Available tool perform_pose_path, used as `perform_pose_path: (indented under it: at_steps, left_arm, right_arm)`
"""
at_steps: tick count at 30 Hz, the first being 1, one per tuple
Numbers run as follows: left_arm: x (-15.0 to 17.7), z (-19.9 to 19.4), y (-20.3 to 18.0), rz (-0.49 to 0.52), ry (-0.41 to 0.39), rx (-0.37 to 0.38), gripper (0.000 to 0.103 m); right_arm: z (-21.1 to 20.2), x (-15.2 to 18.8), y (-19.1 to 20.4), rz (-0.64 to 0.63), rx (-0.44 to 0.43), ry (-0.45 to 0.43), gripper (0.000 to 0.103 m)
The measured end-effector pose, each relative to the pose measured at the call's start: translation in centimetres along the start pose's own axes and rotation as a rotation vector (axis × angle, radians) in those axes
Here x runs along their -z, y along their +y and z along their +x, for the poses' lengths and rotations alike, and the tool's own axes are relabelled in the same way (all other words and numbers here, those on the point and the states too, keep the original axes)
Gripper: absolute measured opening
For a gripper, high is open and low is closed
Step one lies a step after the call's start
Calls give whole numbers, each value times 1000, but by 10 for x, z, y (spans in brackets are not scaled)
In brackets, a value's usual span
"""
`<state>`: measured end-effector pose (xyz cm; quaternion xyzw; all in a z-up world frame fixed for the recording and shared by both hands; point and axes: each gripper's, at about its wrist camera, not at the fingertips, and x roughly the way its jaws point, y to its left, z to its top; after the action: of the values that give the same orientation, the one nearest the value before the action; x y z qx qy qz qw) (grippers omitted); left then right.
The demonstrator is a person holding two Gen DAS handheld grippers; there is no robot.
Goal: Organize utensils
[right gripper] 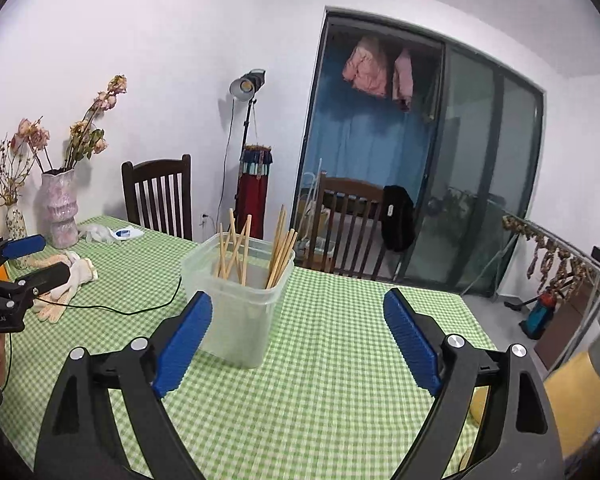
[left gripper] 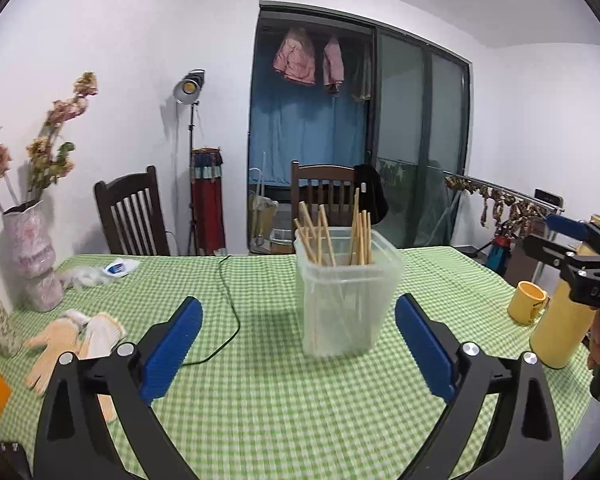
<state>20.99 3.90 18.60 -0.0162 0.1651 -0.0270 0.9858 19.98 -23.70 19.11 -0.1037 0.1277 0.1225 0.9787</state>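
The left gripper and the right gripper both have their ridged blue pads wide apart with nothing between them, above a table with a green checked cloth. A see-through plastic tub stands on the cloth just past them, with thin wooden chopsticks leaning inside. Off to the side lie soft knit gloves, and a yellow bottle is partly hidden.

Left tool: jaws spread wide, nothing between the blue pads, pointing slightly downward. Right tool: jaws likewise wide apart, empty, tilted slightly down. Each tool hand-held at the near side.
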Motion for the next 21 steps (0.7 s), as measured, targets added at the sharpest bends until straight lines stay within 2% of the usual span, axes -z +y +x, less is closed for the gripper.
perform_pose_path:
  at_steps: [5,6,7,11,14,18,21]
  left_arm:
    - [26,-27,-4,4,-44,-44,95]
    - [35,-34,-6,5,-57,-94,95]
    - [41,-40,-9,12,-67,-107,95]
    - [61,-59,-19,30,-90,-90,95]
    - [80,-74,-22,25,-113,-33,95]
    - [108,-89,-27,29,-151,-35,95]
    - [130,-93,-29,10,-123,-24,95]
  right_arm:
    - [-20,19,8,42,-26,-24,85]
    - [-24,26,11,43,-24,-29,86]
    - [-27,32,13,42,-21,-30,86]
    - [-39,55,23,60,-7,-25,86]
    - [-53,72,25,107,-5,-35,86]
    - [-65,94,29,159,13,-53,86]
    - [-70,107,38,151,42,-60,86]
